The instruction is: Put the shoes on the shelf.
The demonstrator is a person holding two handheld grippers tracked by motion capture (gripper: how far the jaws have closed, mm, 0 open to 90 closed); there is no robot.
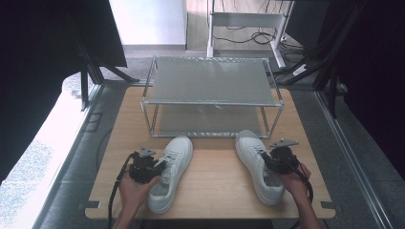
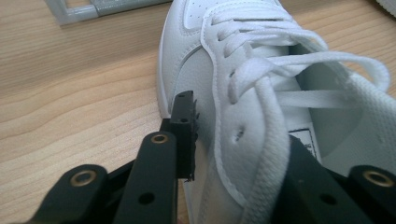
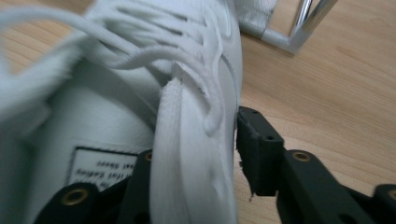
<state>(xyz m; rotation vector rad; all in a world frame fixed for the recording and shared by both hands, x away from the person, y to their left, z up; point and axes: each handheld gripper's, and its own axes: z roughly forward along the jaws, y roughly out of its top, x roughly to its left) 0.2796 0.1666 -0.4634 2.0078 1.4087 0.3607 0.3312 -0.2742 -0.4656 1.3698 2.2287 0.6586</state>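
White leather-look sneakers, two of them, lie on the wooden table (image 1: 215, 176) in front of a metal two-shelf rack (image 1: 210, 95), toes pointing toward it. The left sneaker (image 1: 171, 171) lies left of centre, the right sneaker (image 1: 258, 164) right of centre, well apart from each other. Both toes stop just short of the rack's lower front rail, which is the nearest obstruction.

Both shoes are laced, with loose lace loops over the tongue; a printed label shows on each insole, its text too blurred to read.

The left gripper (image 1: 160, 167) is clamped on the left sneaker's collar wall: one jaw outside against the side panel, the other inside the opening. The right gripper (image 1: 267, 160) is clamped on the right sneaker's collar wall in the same way.

In the high view, the hands and gripper bodies cover each shoe's outer side. Beyond the table, a desk frame and floor cables (image 1: 260, 37) are visible.
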